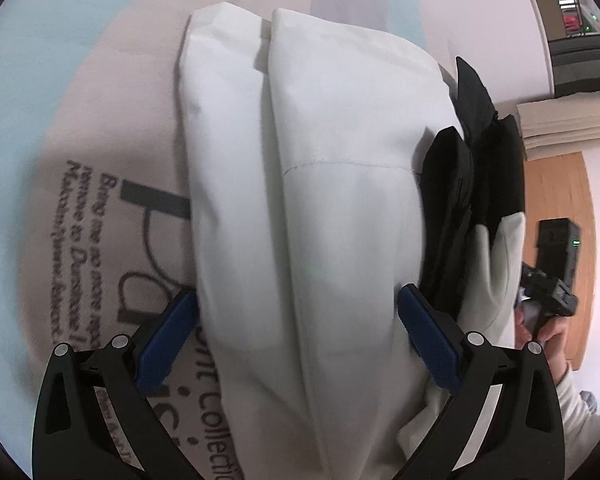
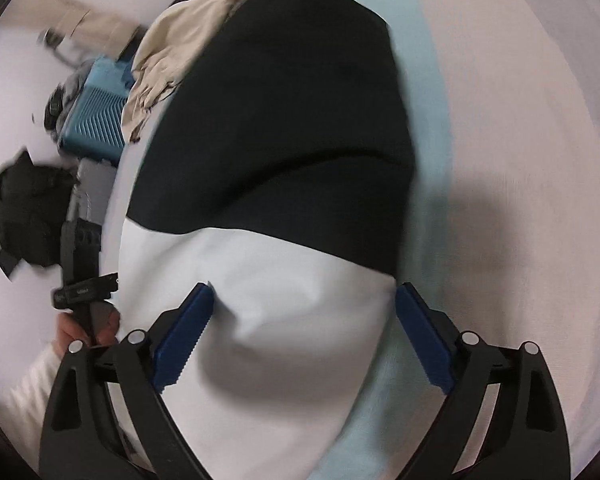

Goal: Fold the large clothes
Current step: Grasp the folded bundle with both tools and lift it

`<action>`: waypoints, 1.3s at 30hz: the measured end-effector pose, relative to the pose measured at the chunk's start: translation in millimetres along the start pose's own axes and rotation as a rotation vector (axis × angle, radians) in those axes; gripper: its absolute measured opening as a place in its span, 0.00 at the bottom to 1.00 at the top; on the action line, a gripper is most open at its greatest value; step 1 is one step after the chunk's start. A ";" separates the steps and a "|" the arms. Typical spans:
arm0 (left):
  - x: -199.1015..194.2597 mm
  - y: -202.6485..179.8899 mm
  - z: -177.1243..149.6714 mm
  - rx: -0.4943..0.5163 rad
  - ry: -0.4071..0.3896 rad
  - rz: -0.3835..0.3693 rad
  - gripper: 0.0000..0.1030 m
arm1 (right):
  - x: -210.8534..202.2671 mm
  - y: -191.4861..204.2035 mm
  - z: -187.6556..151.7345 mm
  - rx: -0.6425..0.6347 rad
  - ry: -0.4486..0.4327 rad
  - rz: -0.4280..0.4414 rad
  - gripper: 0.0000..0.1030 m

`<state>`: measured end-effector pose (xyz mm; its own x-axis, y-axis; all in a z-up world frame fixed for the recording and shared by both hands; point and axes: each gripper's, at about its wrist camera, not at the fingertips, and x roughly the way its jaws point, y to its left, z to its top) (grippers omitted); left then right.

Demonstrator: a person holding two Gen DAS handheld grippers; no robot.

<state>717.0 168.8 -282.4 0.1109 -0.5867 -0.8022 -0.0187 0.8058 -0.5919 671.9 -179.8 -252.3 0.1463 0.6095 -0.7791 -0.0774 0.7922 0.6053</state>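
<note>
**Both grippers spread around one folded garment**

Blue pads of the left gripper (image 1: 298, 320) stand apart, straddling the white-and-black garment (image 1: 340, 200) lying on the printed sheet (image 1: 80, 220). The right gripper (image 2: 304, 320) is likewise spread over its white end, I'd judge to gather it for another fold. One beige garment (image 2: 172, 48), one blue crate (image 2: 96, 124) beyond.

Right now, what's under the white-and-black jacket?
Under the white-and-black jacket lies a bedsheet with printed lettering and pale blue patches. The part of the print directly beneath the jacket is covered.
</note>
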 end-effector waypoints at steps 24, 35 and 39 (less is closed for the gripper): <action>22.4 -35.3 13.8 0.061 0.025 -0.077 0.20 | 23.5 16.5 -6.9 -0.017 0.038 0.125 0.36; -2.2 -111.1 12.9 0.187 -0.021 -0.070 0.15 | -23.0 30.6 -18.4 -0.063 -0.043 0.133 0.29; -7.4 -142.4 11.8 0.224 -0.031 -0.085 0.15 | -52.7 31.8 -24.3 -0.069 -0.085 0.139 0.29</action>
<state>730.6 59.4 -191.2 0.1334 -0.6529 -0.7456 0.2123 0.7537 -0.6220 637.8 -186.0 -196.0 0.2125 0.7110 -0.6703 -0.1696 0.7024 0.6913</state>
